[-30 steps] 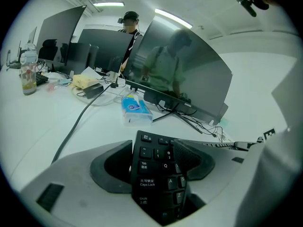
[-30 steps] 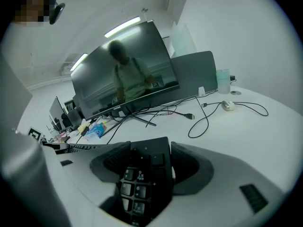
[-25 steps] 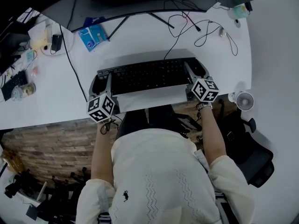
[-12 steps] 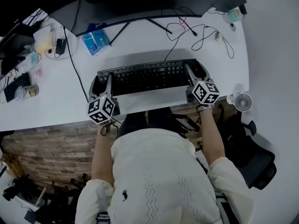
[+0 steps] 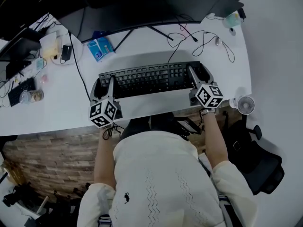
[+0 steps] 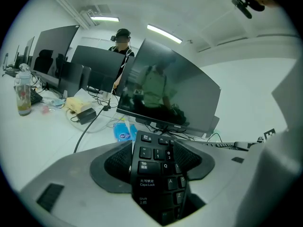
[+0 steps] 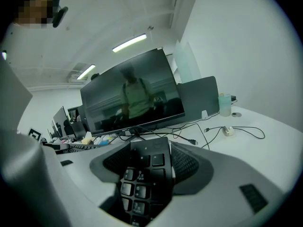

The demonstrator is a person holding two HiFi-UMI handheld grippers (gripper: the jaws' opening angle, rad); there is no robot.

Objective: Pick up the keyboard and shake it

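1. While the person [image 5: 161, 183] in a pale top sits at 6 o'clock in the head view, the white desk [image 5: 57, 108] spans the picture from 9 o'clock to 3 o'clock.
2. At 12 o'clock of the desk stands a wide dark monitor [image 5: 142, 8]; both gripper views show its screen unlit, with dim reflections on it.
3. Between monitor and person lies the task's thing, a black keyboard [image 5: 149, 78], running lengthwise from 9 o'clock to 3 o'clock just past the desk's near edge. A broad shadow falls on the desk at its 12 o'clock side. Whether it touches the desk cannot be told.
4. At the keyboard's 9 o'clock end sits the left gripper [image 5: 104, 82]. Its own view shows both ribbed pads pressed against the end with the Tab and Caps Lock keys, so the jaws are clamped on the keyboard.
5. At the 3 o'clock end sits the right gripper [image 5: 199, 72]. Its view shows the jaws likewise closed on the number-pad end.
6. A blue packet [image 5: 100, 48] lies at 11 o'clock of the keyboard, well apart from it.
7. A small white fan [image 5: 245, 105] sits at 4 o'clock of the keyboard, by the desk's corner.
8. Thin black cables [image 5: 203, 37] loop at 1 o'clock.
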